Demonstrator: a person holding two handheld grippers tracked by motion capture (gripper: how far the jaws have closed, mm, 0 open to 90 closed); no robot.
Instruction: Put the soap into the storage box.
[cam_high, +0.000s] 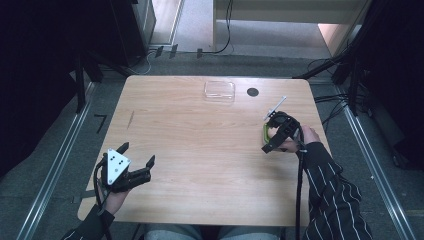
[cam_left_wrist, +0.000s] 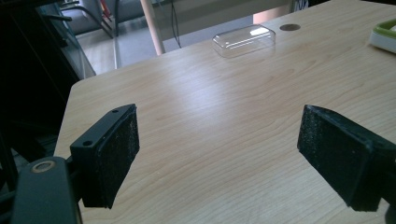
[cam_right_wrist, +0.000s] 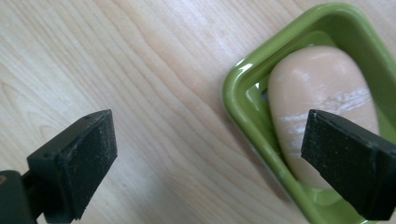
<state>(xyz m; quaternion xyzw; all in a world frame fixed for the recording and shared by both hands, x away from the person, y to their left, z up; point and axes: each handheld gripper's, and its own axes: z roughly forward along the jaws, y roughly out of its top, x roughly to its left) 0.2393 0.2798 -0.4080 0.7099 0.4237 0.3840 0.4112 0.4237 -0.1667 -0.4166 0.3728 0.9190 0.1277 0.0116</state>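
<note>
While both wide and empty, right tool (cam_right_wrist: 205, 163) over soap (cam_right_wrist: 322, 107) in green dish (cam_right_wrist: 243, 93), clear lid (cam_high: 219, 90) well apart.

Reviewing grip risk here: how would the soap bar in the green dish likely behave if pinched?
The soap bar looks smooth and rounded, so it may slip between flat pads. It seems rigid, not floppy. Its green dish is glossy and might slide.

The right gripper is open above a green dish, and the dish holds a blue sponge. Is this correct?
Not quite. The right gripper is open above the green dish, but the dish holds a pale peach bar of soap, not a blue sponge. The right gripper view shows it.
</note>
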